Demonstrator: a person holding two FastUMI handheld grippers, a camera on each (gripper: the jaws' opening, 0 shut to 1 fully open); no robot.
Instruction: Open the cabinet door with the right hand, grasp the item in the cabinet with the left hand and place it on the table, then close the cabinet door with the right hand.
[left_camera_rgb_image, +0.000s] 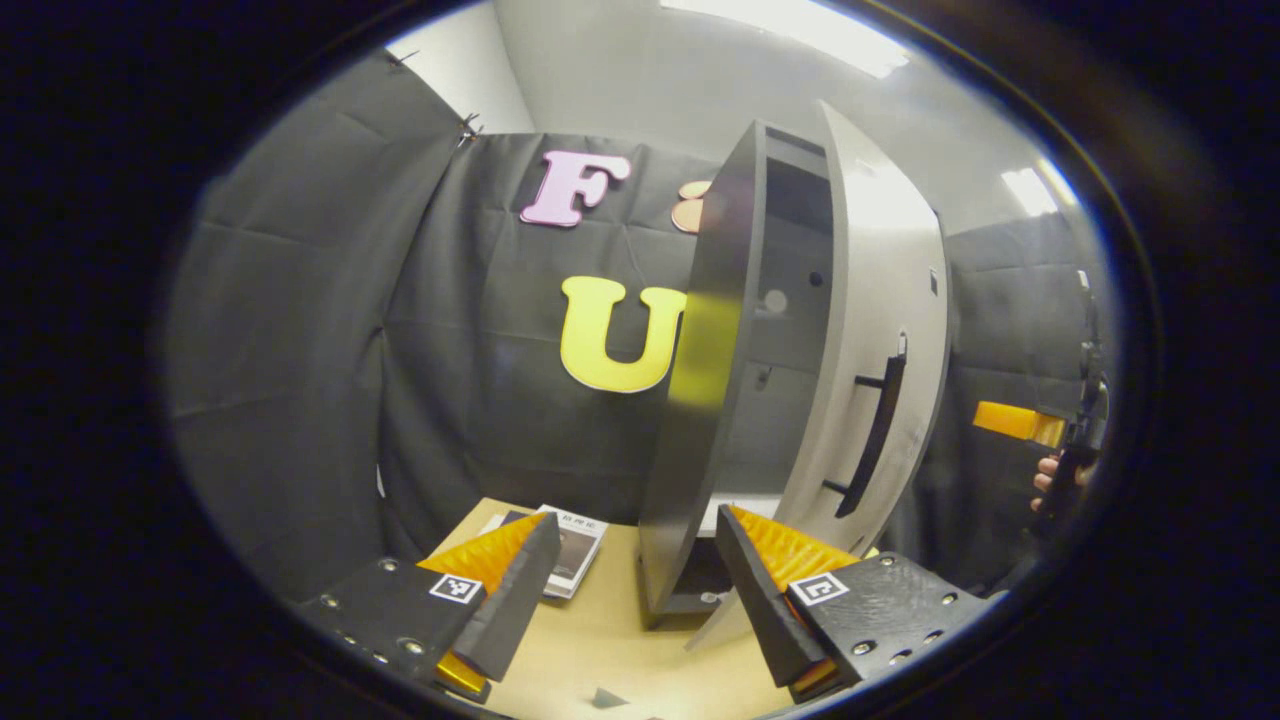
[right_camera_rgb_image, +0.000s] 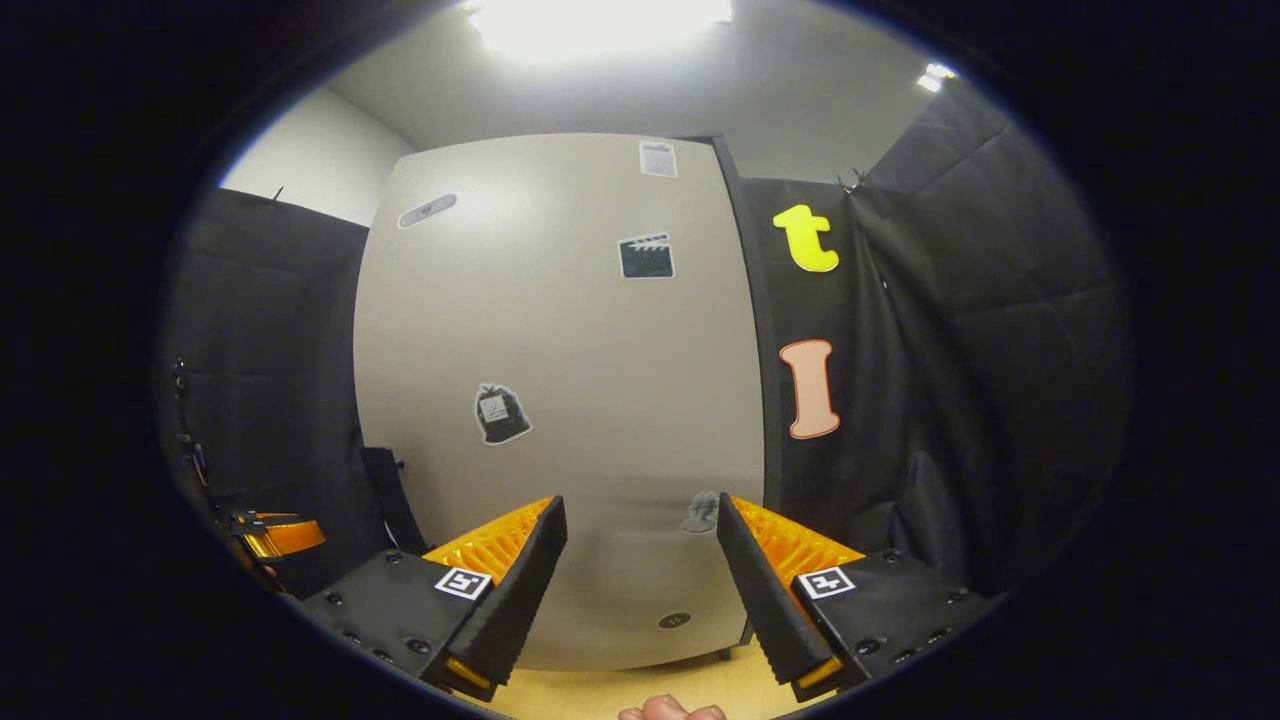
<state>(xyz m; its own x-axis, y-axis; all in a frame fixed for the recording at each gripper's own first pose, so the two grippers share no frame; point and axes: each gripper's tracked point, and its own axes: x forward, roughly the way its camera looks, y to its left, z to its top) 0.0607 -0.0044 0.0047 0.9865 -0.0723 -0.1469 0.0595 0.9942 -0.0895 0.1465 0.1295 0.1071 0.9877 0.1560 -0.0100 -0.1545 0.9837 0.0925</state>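
In the left gripper view the cabinet (left_camera_rgb_image: 700, 400) stands on the table with its pale door (left_camera_rgb_image: 880, 300) swung partly open; a black bar handle (left_camera_rgb_image: 872, 430) runs down the door. The inside looks dark, and I cannot tell what lies in it. My left gripper (left_camera_rgb_image: 635, 600) is open and empty, low in front of the cabinet's dark side. A hand holds my right gripper (left_camera_rgb_image: 1040, 425) off to the right of the door. In the right gripper view my right gripper (right_camera_rgb_image: 640, 590) is open and empty, facing a pale cabinet panel (right_camera_rgb_image: 560, 400) with stickers, the handle (right_camera_rgb_image: 385, 500) at its left edge.
A flat printed packet (left_camera_rgb_image: 570, 550) lies on the wooden table (left_camera_rgb_image: 600, 650) left of the cabinet. The left gripper (right_camera_rgb_image: 270, 535) shows at the far left of the right gripper view. Black cloth walls close in behind and to both sides.
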